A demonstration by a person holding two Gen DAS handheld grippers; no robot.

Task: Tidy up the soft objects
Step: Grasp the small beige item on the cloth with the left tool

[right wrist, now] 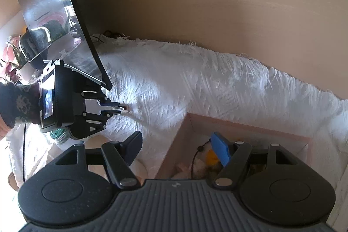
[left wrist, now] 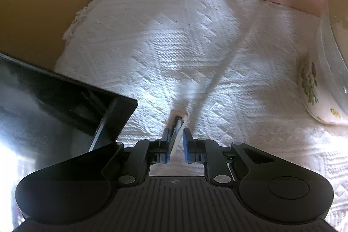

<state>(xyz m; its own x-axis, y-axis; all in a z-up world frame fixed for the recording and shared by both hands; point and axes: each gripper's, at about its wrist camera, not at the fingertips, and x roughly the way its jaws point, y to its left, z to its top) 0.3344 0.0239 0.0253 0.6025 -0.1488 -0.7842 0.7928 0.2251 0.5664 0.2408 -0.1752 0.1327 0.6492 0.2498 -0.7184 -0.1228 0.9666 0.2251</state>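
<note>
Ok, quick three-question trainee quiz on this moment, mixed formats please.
1. True or false: the right gripper is open.
2. The left gripper pinches: A) the white woven cloth B) the pink box C) the dark screen
3. Fill in: the right gripper hovers above the pink ____.

Key: 1 true; 2 A; 3 box

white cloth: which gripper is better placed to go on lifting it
Left. The left gripper is already pinched on a fold of the white cloth, while the right gripper hangs open over the pink box.
</note>
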